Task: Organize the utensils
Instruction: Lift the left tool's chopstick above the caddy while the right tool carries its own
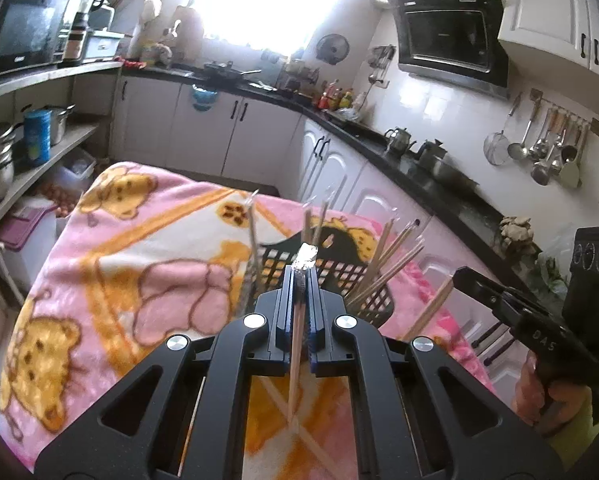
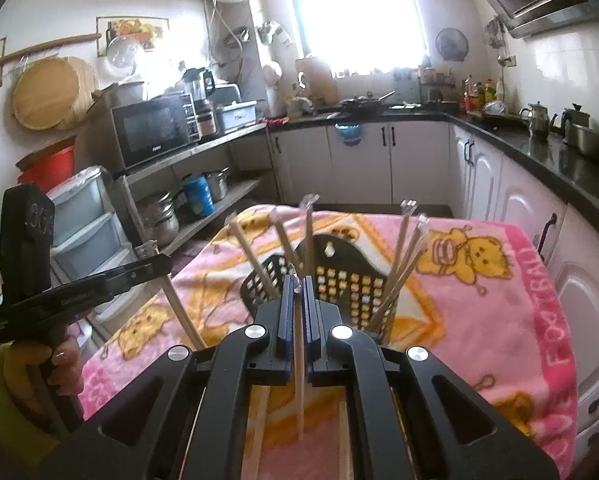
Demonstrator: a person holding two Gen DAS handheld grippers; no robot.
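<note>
A pink blanket point(image 1: 147, 240) fills the frame's middle. On it, at centre, stands a black basket point(image 2: 339, 276) holding upright chopsticks point(image 2: 403, 264). My left gripper point(image 1: 299, 276) is clamped on one chopstick point(image 1: 296, 360), low centre. My right gripper point(image 2: 298, 280) pinches another stick point(image 2: 298, 376), also low centre.

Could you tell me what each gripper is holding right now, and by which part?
Left gripper and right gripper each clamp one chopstick near its upper end.

Black tongs point(image 1: 300, 276) with blue pads, silver screws, white "DAS" marking; yellow-green sleeve point(image 2: 3, 404) at the wrist.
</note>
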